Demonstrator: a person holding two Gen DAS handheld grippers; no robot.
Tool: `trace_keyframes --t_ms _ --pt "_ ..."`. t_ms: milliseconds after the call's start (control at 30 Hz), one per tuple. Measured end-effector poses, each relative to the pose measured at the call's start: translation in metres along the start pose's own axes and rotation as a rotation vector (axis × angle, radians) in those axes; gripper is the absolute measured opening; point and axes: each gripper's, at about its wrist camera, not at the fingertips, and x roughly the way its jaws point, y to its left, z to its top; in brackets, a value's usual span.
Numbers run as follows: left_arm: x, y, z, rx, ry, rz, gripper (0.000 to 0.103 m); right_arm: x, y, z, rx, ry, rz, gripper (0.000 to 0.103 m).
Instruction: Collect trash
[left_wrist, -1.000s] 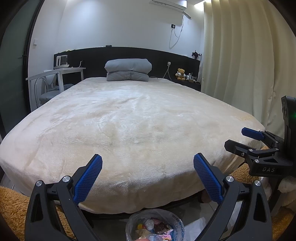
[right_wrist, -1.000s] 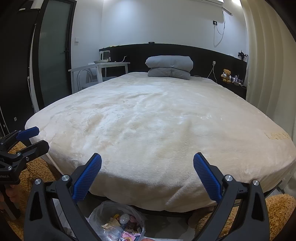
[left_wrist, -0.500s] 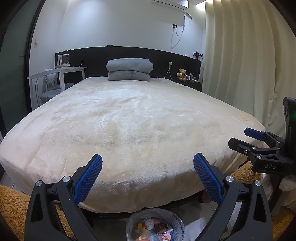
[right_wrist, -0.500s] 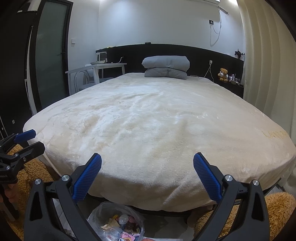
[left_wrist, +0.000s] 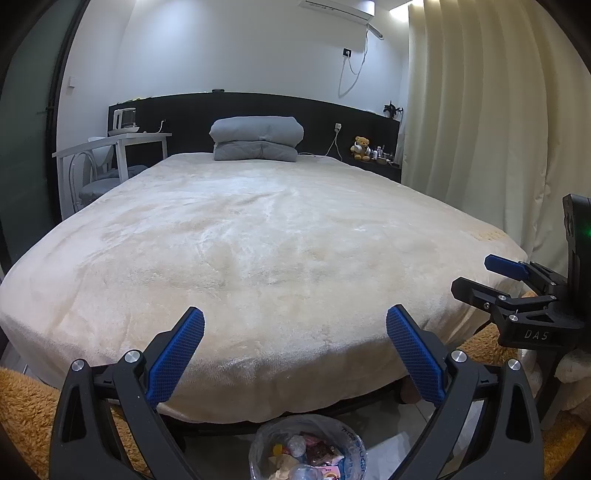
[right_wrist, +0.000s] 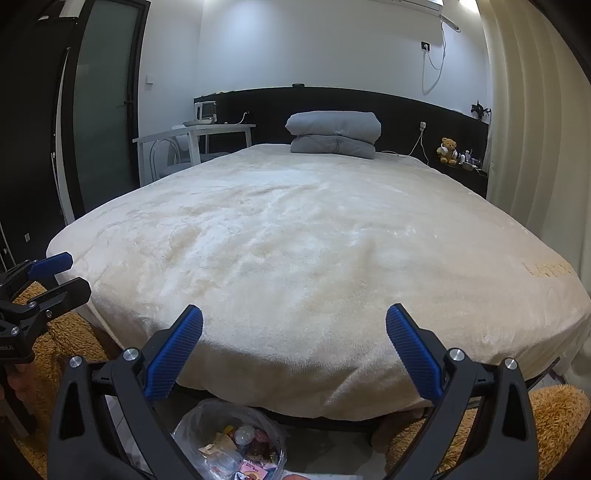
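Observation:
A clear plastic bag of trash (left_wrist: 308, 452) sits on the floor at the foot of the bed, holding wrappers and small bottles; it also shows in the right wrist view (right_wrist: 231, 441). My left gripper (left_wrist: 294, 356) is open and empty above the bag, in front of the bed's edge. My right gripper (right_wrist: 294, 356) is open and empty too, above and right of the bag. Each gripper shows in the other's view: the right one (left_wrist: 517, 288) at the right edge, the left one (right_wrist: 33, 291) at the left edge. No loose trash shows on the bed.
A large bed with a cream plush blanket (left_wrist: 258, 240) fills the view, a folded grey duvet (left_wrist: 256, 138) at its head. Brown shaggy rugs (right_wrist: 517, 435) lie on either side. A white desk and chair (left_wrist: 110, 162) stand left, curtains (left_wrist: 480, 129) right.
Both grippers have tilted slightly downward and drawn back a little, so the bed sits lower and farther in view. Both stay open and empty.

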Motion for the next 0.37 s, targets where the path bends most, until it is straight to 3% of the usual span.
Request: trace_keyframes --t_ms 367 --pt "-0.0007 0.0018 0.0047 -0.028 0.005 -0.028 0.097 0.0051 0.0009 -0.0015 0.019 0.035 0.028 0.098"
